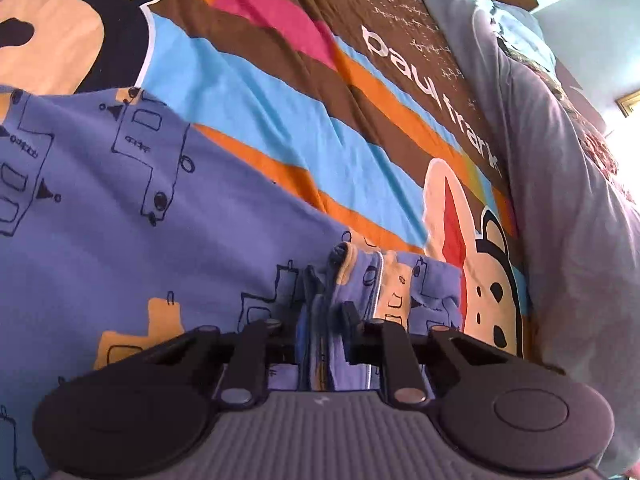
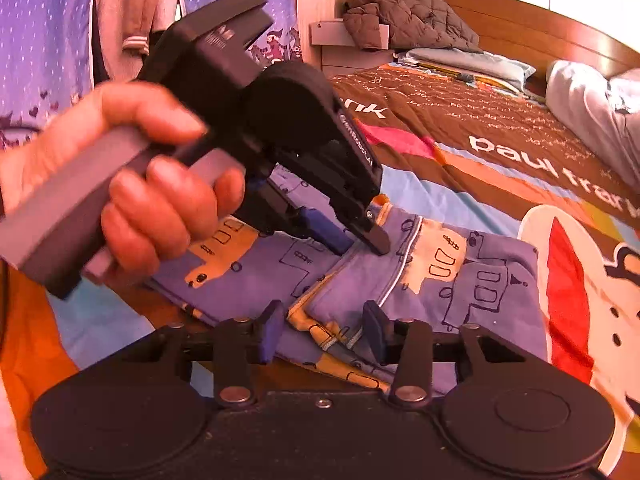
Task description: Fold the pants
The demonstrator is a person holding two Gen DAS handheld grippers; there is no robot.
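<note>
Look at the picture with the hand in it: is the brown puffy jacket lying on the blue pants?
No, the brown jacket sits far off by the headboard, while the blue pants lie near the gripper.

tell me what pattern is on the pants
Blue-purple pants with outlined vehicles and orange patches; right wrist view.

Periwinkle pants with dark outline drawings and orange patches; striped cartoon bedspread.
</note>
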